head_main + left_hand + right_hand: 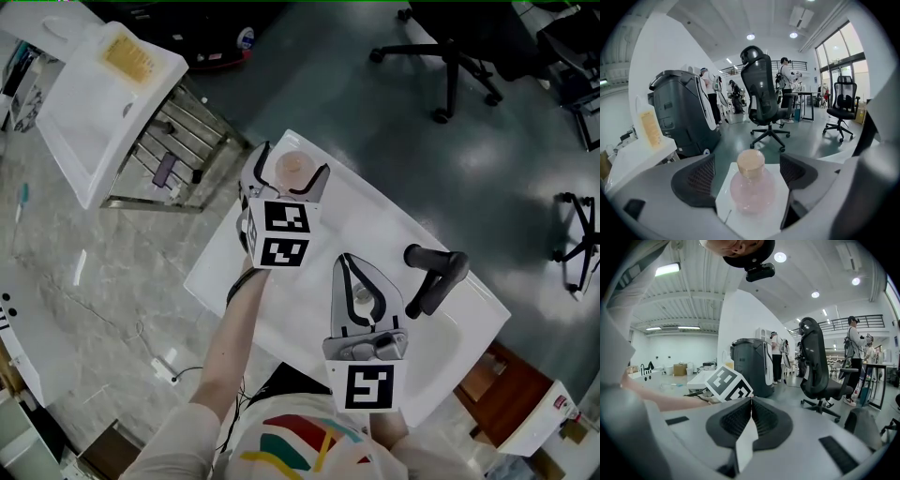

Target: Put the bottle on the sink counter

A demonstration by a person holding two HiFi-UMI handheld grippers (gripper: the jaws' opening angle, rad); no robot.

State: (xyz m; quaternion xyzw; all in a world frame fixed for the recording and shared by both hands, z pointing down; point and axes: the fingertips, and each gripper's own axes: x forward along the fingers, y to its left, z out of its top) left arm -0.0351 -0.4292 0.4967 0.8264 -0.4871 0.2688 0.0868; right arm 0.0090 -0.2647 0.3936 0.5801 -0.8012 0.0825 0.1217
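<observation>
A pink bottle [293, 167] with a tan cap stands upright on the far corner of the white sink counter [375, 225]. My left gripper [293, 159] is open around it. In the left gripper view the bottle [751, 183] sits between the two dark pads [696, 180] with a gap on each side. My right gripper [345, 261] hovers over the middle of the counter, shut with nothing in it. Its pads [740, 420] meet in the right gripper view, where the left gripper's marker cube [729, 384] shows beyond them.
A black faucet [433, 272] stands at the counter's right side. A second white basin [103, 103] on a metal rack [183, 141] is at the upper left. Office chairs [450, 56] stand on the grey floor beyond. A dark bin [682, 112] and a chair [761, 93] lie ahead of the left gripper.
</observation>
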